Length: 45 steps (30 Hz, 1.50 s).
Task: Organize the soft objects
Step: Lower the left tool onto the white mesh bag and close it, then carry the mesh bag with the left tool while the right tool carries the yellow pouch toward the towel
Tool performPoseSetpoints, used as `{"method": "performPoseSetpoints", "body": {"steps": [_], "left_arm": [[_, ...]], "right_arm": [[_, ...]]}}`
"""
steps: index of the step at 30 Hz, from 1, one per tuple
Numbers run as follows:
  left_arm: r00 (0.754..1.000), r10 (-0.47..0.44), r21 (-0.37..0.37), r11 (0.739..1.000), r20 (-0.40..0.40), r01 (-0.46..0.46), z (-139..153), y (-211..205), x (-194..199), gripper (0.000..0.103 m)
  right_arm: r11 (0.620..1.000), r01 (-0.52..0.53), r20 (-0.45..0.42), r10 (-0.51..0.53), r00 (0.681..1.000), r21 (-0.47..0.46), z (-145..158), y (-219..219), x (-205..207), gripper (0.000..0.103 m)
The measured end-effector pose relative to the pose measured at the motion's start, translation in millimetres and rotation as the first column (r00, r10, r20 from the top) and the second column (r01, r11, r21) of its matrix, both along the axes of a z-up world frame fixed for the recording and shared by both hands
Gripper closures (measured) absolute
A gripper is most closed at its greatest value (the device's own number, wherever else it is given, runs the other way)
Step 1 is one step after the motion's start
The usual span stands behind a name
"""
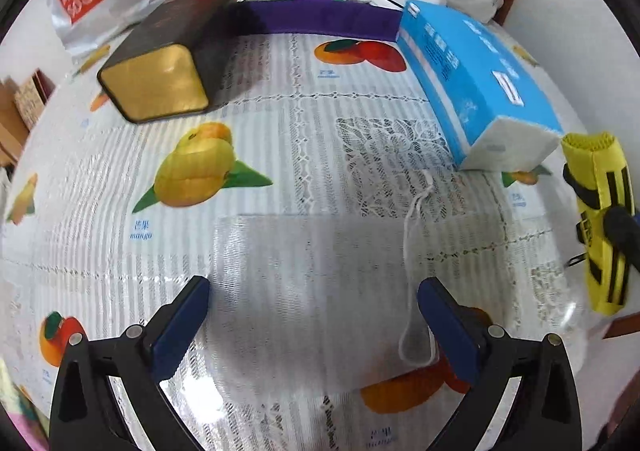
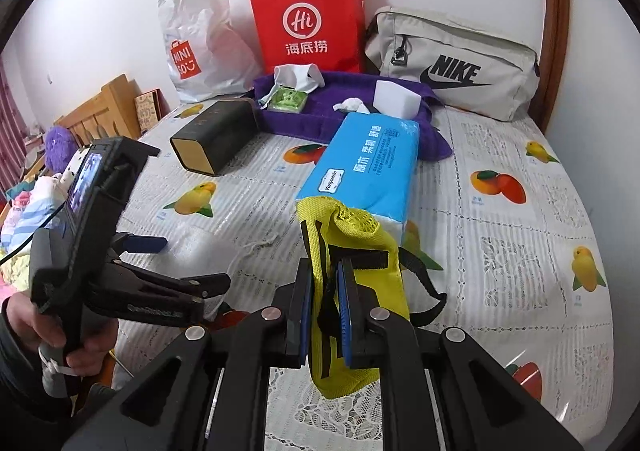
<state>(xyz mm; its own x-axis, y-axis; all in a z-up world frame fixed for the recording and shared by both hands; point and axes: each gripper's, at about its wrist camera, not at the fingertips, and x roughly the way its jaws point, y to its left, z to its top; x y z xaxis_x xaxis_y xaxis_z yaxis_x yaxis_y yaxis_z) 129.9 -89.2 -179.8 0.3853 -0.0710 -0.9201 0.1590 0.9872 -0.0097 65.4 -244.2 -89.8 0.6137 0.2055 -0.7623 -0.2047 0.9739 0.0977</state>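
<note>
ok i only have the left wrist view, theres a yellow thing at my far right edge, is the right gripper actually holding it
Observer: Yes. In the right wrist view the right gripper is shut on the yellow mesh pouch, its fingers pinching the pouch's middle.
Operator: is it off the table
Observer: It looks lifted; its lower end hangs below the fingers, above the tablecloth.
Operator: whats in the purple tray, i see only its front wall
Observer: The purple tray holds a green packet with white cloth, a crumpled white tissue and a white block.
Operator: what is my left gripper doing
Observer: The left gripper is open, holding nothing.
</note>
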Motion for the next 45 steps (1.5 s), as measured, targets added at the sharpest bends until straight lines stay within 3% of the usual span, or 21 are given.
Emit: {"method": "performPoseSetpoints", "body": {"steps": [8,13,20,22,25,31,45], "left_arm": [[0.996,-0.04,0.002,0.999,0.081,0.04,1,5,-4,0.004],[0.991,-0.039,-0.01,0.999,0.129,0.041,8,19,-8,0.032],[0.99,0.012,-0.06,0.998,0.141,-0.003,13,50,-3,0.093],[0.992,0.027,-0.106,0.994,0.125,-0.014,13,65,0,0.094],[0.99,0.048,-0.056,0.998,0.136,-0.041,16,82,2,0.094],[0.988,0.106,-0.122,0.988,0.116,-0.092,21,113,13,0.094],[0.982,0.133,-0.183,0.977,0.134,-0.107,59,127,25,0.094]], "right_arm": [[1.0,-0.011,-0.029,0.012,1.0,0.012,-11,5,0,0.091],[0.999,-0.025,-0.061,0.027,0.998,0.03,-23,12,4,0.091],[0.998,-0.039,-0.089,0.044,0.995,0.05,-35,20,9,0.091],[0.998,-0.041,-0.091,0.045,0.995,0.046,-39,22,10,0.091],[0.999,-0.04,-0.091,0.043,0.995,0.033,-39,25,14,0.091],[0.999,-0.048,-0.095,0.05,0.994,0.017,-31,29,20,0.091],[0.994,-0.093,-0.07,0.097,0.993,0.052,7,32,24,0.091]]}}
